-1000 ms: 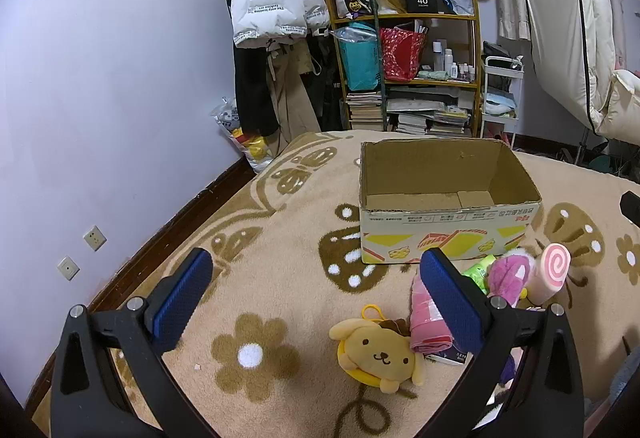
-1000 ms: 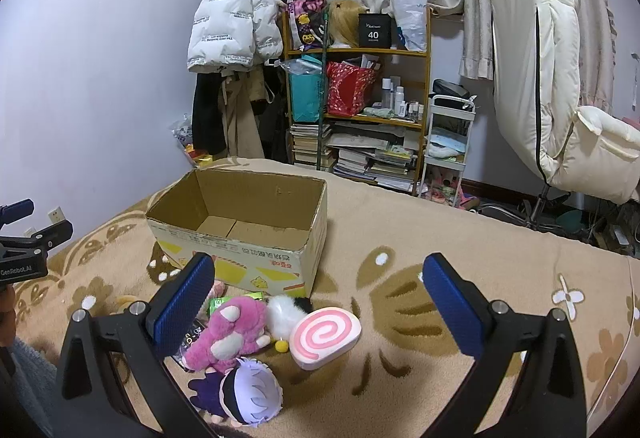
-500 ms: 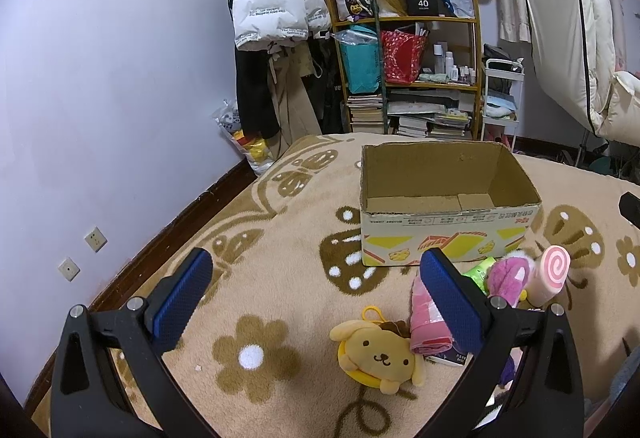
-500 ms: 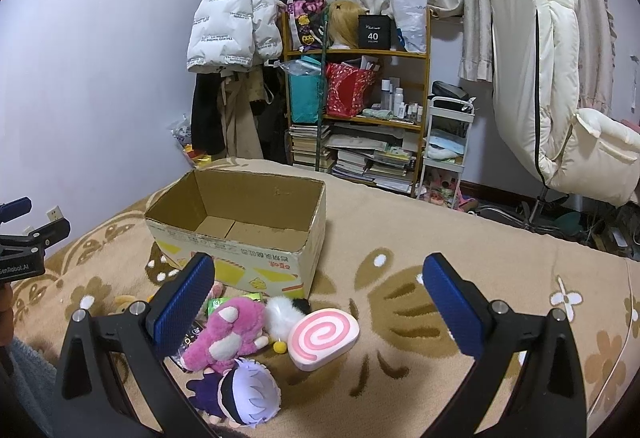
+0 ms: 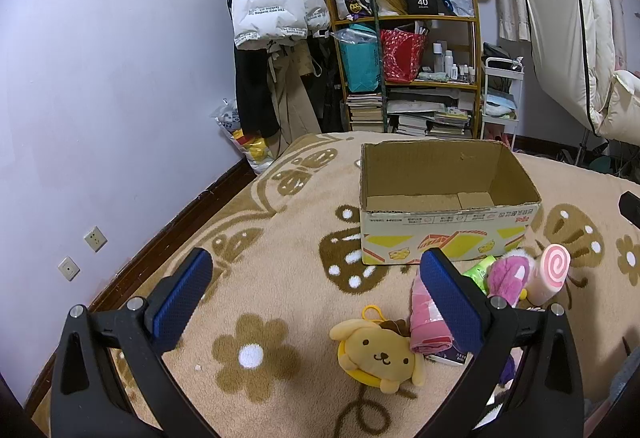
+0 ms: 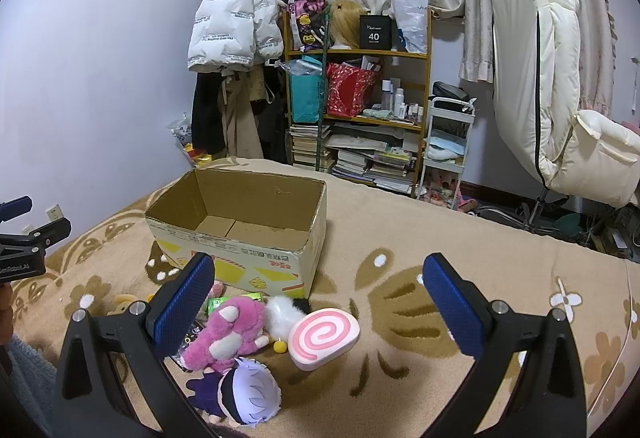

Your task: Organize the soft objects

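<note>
An open, empty cardboard box (image 5: 444, 197) (image 6: 240, 222) stands on the patterned beige blanket. Soft toys lie in front of it: a yellow dog plush (image 5: 378, 352), a pink folded cloth (image 5: 428, 322), a pink plush (image 5: 506, 276) (image 6: 228, 332), a pink swirl roll cushion (image 5: 550, 274) (image 6: 324, 336), and a white-haired doll (image 6: 246, 394). My left gripper (image 5: 316, 298) is open and empty above the blanket, left of the toys. My right gripper (image 6: 320, 298) is open and empty above the swirl cushion.
A cluttered shelf (image 5: 408, 69) with books, bags and bottles stands behind the bed, with hanging coats (image 5: 276, 9) to its left. A cream chair (image 6: 560, 97) is at the right. The purple wall (image 5: 100, 97) runs along the left edge.
Both views have barely shifted. Nothing was picked up or moved.
</note>
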The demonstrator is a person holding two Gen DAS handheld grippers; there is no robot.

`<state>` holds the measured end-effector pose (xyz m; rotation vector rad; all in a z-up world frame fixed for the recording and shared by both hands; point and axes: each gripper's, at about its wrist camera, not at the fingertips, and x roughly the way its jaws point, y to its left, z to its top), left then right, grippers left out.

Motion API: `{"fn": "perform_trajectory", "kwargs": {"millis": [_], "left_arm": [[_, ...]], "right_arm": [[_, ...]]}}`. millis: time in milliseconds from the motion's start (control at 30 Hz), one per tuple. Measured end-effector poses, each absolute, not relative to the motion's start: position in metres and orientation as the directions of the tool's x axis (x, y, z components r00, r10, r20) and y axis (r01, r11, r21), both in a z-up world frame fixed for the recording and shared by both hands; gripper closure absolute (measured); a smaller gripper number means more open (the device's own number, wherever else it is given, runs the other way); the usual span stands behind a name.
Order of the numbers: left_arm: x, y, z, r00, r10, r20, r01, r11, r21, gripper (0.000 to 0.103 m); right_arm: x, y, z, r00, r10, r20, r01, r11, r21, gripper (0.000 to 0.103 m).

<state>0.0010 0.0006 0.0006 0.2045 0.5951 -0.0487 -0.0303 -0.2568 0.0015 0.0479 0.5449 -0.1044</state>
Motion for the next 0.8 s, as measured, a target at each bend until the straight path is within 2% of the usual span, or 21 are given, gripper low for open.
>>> {"fn": "perform_trajectory", "kwargs": {"millis": [800], "left_arm": [[-0.0002,0.0004,-0.0011,0.827,0.014,-0.561,0.104,0.979,0.177,0.001]], "right_arm": [[-0.0300,-0.2565,0.0012,0.849,-0.087,-0.522,0.113,0.993,0.017,0.000]]}}
